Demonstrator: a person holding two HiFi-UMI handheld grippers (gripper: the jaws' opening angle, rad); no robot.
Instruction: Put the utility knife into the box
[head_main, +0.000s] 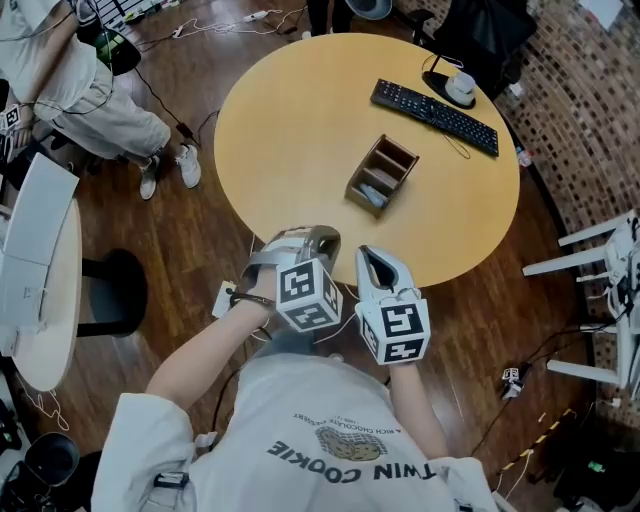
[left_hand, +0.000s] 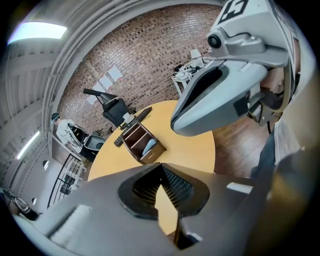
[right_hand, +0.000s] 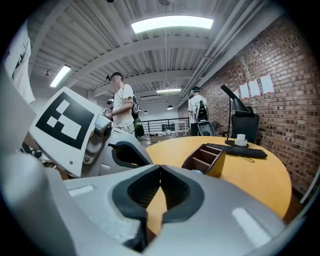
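With both grippers held off the near edge of the desk (head_main: 300, 110), neither is touching anything.

- left gripper (head_main: 315, 240): clenched, tips meeting, nothing between them. Its own view (left_hand: 161, 170) shows only bare desk top (left_hand: 195, 145) through the gap behind the tips.
- right gripper (head_main: 372, 262): also clenched and empty, confirmed in its own view (right_hand: 160, 172). It sits just beside the left one, the 2 marker cubes nearly side by side.
- Each gripper shows in the other's camera: the right one at upper right in the left gripper view (left_hand: 225, 95), the left one at left in the right gripper view (right_hand: 100, 135).
- box (head_main: 398, 152): brown, open-topped, with dividers, standing near the desk centre and well apart from both grippers. It also shows at (left_hand: 140, 140) and (right_hand: 205, 157).
- utility knife (head_main: 372, 195): a grey-blue piece lying inside the box, in the end compartment nearest the person. The left gripper view shows it there too (left_hand: 148, 146). The right gripper view shows too little of it to confirm.
- keyboard (head_main: 435, 117): black, on the far right part of the desk beyond the box, also at (right_hand: 236, 150).
- small white object (head_main: 460, 88) on a black base, just behind the keyboard.
- seated person (head_main: 70, 90) at upper left of the head view, off the desk.
- 2 standing people (right_hand: 121, 107) in the background of the right gripper view.
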